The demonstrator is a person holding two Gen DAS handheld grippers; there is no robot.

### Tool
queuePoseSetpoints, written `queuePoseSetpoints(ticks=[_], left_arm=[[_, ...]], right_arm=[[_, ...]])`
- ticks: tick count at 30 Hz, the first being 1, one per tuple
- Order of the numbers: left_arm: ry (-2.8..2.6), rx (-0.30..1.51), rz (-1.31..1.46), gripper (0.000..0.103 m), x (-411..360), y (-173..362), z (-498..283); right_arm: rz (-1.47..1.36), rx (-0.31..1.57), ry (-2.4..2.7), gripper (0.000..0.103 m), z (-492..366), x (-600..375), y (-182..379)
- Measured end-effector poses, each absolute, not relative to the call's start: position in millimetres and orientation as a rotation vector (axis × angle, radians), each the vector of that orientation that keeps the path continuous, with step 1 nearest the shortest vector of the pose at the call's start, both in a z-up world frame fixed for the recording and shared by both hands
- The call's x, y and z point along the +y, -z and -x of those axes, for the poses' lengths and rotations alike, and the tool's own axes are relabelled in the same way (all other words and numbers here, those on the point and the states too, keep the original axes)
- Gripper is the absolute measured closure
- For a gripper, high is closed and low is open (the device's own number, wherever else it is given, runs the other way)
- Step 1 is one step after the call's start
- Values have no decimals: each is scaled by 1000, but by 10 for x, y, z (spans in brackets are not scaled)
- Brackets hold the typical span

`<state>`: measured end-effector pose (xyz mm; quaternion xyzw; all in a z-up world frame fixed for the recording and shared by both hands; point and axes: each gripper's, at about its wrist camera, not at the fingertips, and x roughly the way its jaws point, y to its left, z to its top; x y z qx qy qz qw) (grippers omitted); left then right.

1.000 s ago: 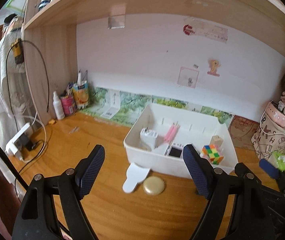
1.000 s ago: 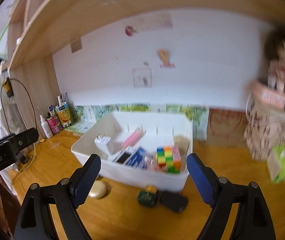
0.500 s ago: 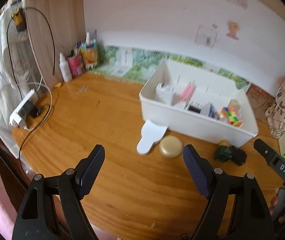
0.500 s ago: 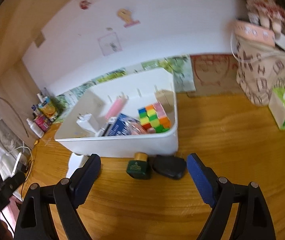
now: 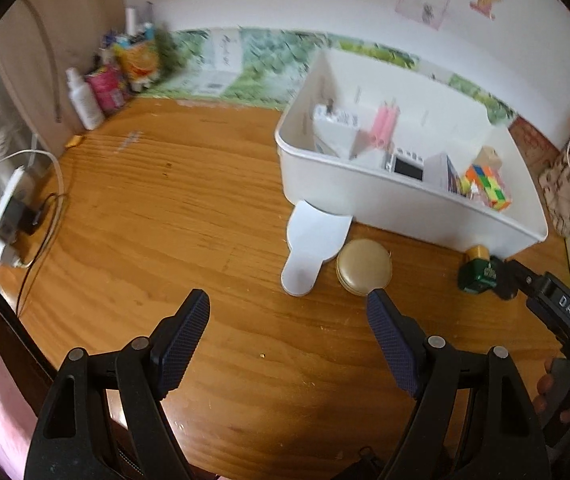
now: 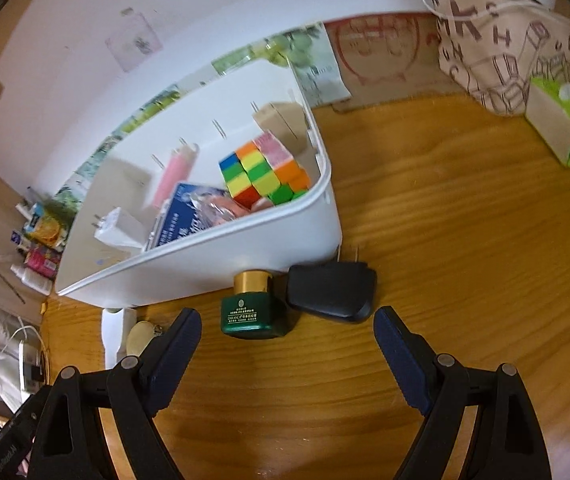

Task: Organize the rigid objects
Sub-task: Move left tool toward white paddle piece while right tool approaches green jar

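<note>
Both grippers hang over the wooden worktop (image 5: 157, 208) with their jaws spread wide and nothing between them. This reads as the approach step: no loose item is yet gripped, and each tool is lining up on the things left outside the bin.

Just ahead of the right gripper (image 6: 287, 330), between its jaws and slightly left of centre, stands a small dark-green square bottle with a gold cap (image 6: 253, 307). Touching it on the right lies a black plug adapter (image 6: 331, 291) with its two prongs pointing at the bin wall. Both sit against the near wall of the white plastic storage bin (image 6: 221, 264).

Ahead of the left gripper (image 5: 287, 318), close to its right jaw, lies a round gold compact case (image 5: 363, 266). Just left of it is a flat white plastic paddle-shaped piece (image 5: 311, 246), its wide end tucked against the bin.

Beyond all these, inside the bin, are a multicoloured puzzle cube (image 6: 265, 172), a blue-printed packet (image 6: 183, 218), a white charger (image 6: 119, 229) and a pink tube (image 6: 175, 174).

The next move probably calls for the right gripper to drop lower and centre on the bottle, clear of the adapter, then close; the left needs to shift right to centre on the compact case.
</note>
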<state>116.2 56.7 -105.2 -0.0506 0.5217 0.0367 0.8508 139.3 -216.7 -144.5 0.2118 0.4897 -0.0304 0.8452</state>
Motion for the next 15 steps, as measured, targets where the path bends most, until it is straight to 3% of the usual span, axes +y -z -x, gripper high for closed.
queuePoseSetpoints(ticks=[15], left_arm=[[114, 1261, 56, 19, 655, 1353, -1687]], right_arm=[[-467, 1145, 183, 15, -1514, -1897, 1727]])
